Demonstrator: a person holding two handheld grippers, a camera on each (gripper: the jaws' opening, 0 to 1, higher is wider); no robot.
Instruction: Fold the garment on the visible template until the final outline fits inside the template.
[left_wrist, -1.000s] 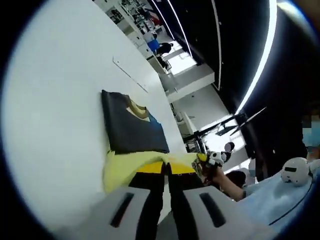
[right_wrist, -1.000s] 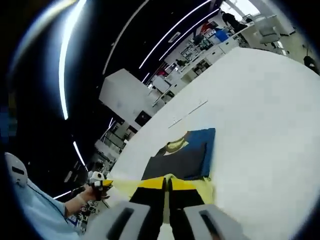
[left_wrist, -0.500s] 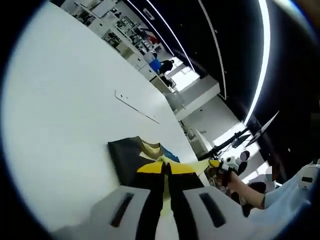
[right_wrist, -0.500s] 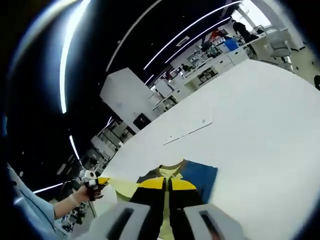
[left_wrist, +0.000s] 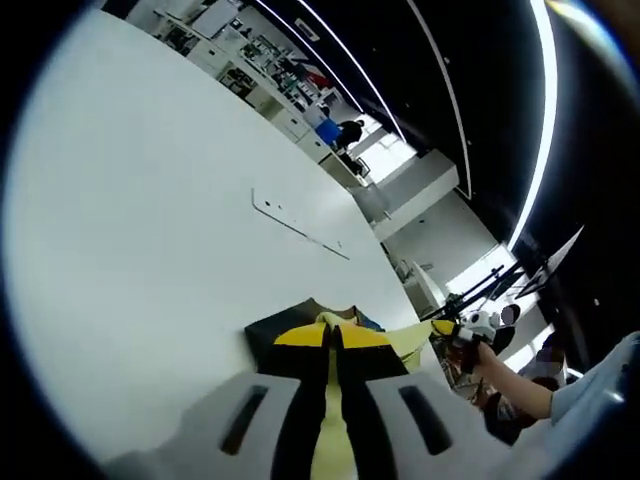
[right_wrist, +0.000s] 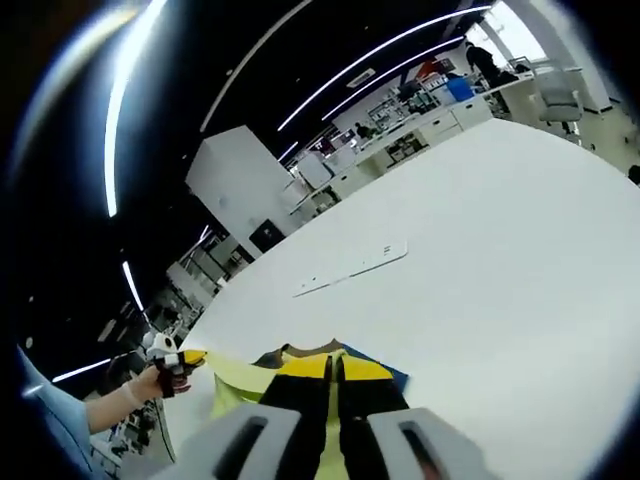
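The garment lies on the white table (left_wrist: 150, 200). Its yellow hem is lifted and stretched between both grippers. My left gripper (left_wrist: 333, 336) is shut on one corner of the yellow hem, just over the dark folded part (left_wrist: 275, 336). The right gripper (left_wrist: 466, 328), held by a hand, pinches the other corner of the hem (left_wrist: 412, 338). In the right gripper view my right gripper (right_wrist: 335, 363) is shut on the yellow fabric (right_wrist: 240, 374), with a sliver of blue cloth (right_wrist: 392, 375) beside it. The left gripper (right_wrist: 165, 358) shows at the left in a hand.
A thin white strip (left_wrist: 300, 222) lies flat on the table beyond the garment, the strip (right_wrist: 350, 270) showing in both views. The table (right_wrist: 500, 220) stretches wide past it. Desks, shelves, chairs and a person stand far off behind the table.
Both grippers have carried the yellow hem forward over the garment's dark upper part, which now mostly sits under the jaws. Both cameras have tilted, showing more table beyond.
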